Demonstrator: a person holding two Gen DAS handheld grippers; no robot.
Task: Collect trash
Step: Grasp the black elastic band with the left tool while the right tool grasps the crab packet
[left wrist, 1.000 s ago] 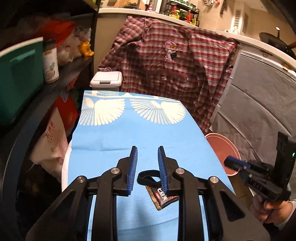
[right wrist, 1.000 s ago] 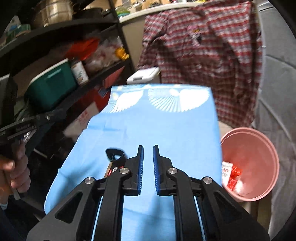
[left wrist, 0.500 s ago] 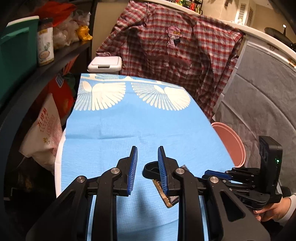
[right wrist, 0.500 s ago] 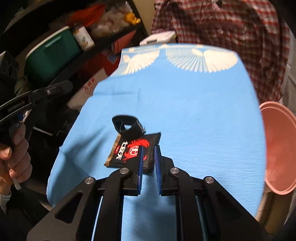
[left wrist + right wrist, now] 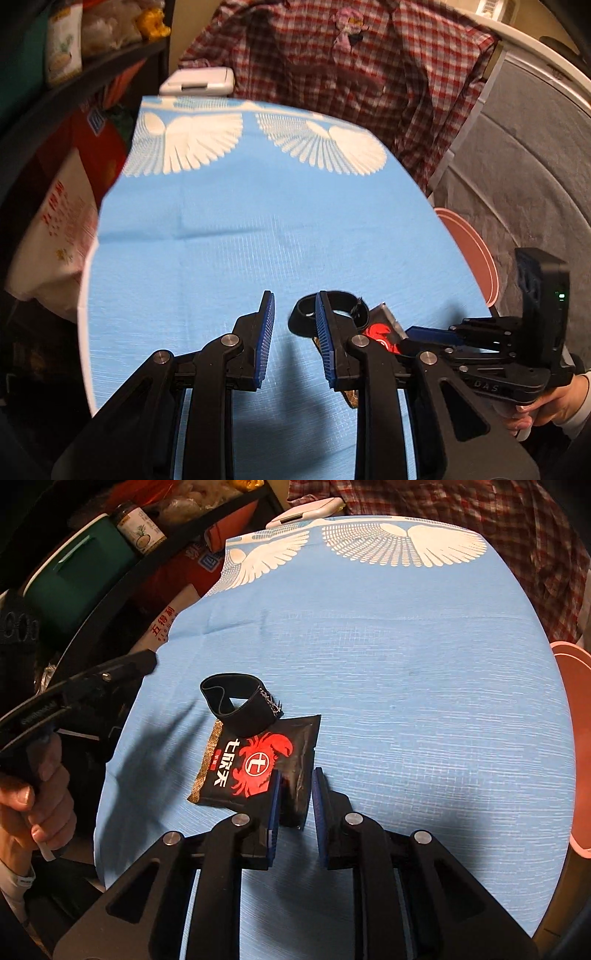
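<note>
A black snack wrapper (image 5: 258, 760) with a red crab print lies flat on the blue cloth-covered table (image 5: 406, 664). A black band loop (image 5: 240, 701) rests on its far edge. My right gripper (image 5: 295, 779) hovers low over the wrapper's right corner, which lies between its jaws; they are opening and the pads do not press on it. My left gripper (image 5: 294, 299) stands open over bare cloth, and its right finger covers part of the band (image 5: 347, 301). The wrapper (image 5: 380, 328) shows beyond it, with the right gripper (image 5: 424, 332) at its edge.
A pink bin (image 5: 576, 738) stands off the table's right edge, also seen as the bin (image 5: 476, 251). Dark shelves (image 5: 92, 602) with a green box, a jar and bags line the left. A plaid shirt (image 5: 351, 74) and a white lidded bin (image 5: 199, 79) stand beyond the far end.
Both grippers have sunk toward the table and tilted down. The right gripper has come over the wrapper's corner and its jaws have widened.
</note>
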